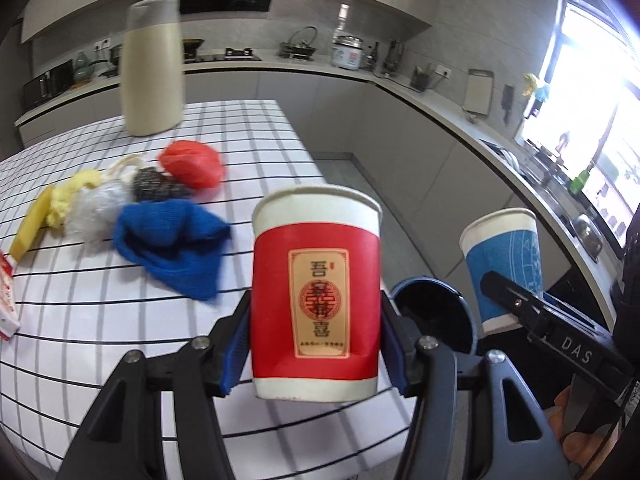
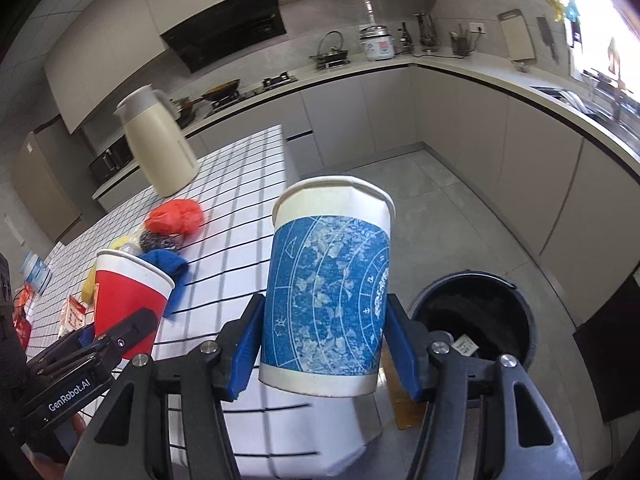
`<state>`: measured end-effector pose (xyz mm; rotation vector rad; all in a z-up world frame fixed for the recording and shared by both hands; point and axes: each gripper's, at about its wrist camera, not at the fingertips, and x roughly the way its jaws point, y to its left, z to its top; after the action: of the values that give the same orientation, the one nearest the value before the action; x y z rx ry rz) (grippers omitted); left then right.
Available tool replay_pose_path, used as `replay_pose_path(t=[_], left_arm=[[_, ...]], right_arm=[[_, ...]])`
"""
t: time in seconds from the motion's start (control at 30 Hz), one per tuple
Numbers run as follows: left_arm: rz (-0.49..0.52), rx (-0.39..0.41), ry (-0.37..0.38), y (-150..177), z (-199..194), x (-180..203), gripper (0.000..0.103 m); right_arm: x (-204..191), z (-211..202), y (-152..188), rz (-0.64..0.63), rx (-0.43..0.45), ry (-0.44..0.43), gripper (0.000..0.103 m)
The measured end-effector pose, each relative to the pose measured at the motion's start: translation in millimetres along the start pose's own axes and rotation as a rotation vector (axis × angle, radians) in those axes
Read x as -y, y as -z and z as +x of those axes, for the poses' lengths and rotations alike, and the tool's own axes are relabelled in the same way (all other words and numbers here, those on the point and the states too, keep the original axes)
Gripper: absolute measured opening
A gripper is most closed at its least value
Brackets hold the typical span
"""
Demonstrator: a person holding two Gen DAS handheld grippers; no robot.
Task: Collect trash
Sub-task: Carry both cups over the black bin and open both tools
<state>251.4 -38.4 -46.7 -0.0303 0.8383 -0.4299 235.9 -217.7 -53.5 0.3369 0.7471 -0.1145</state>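
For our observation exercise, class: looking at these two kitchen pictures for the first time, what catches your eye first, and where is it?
The red paper cup dominates the left view, clamped upright in the left tool above the checked table's edge. The right tool grips a blue paper cup beside the dark bin on the floor. Behind, a bright heap of scraps lies on the table.
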Motion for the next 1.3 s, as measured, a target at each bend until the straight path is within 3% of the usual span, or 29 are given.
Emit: replay_pose_path(t=[0.33,0.73,1.03,1.3], left_arm=[[0.076,-0.04,0.095,3,26,84,0.058],[0.114,-0.08,0.115,17,54,143,0.058],[0.1,-0.124,0.09,29,85,161,0.058],[0.073,-0.181,0.045,39,127,167,0.058]], right_arm=[[97,-36,3,0.081,0.018,0.091,0.06],[173,-58,18,0.123,0.009,0.136,0.06],[208,-37,21,0.135,-0.041,0.129,0.06],[229,14,25,0.12,-0.13,0.107,0.06]])
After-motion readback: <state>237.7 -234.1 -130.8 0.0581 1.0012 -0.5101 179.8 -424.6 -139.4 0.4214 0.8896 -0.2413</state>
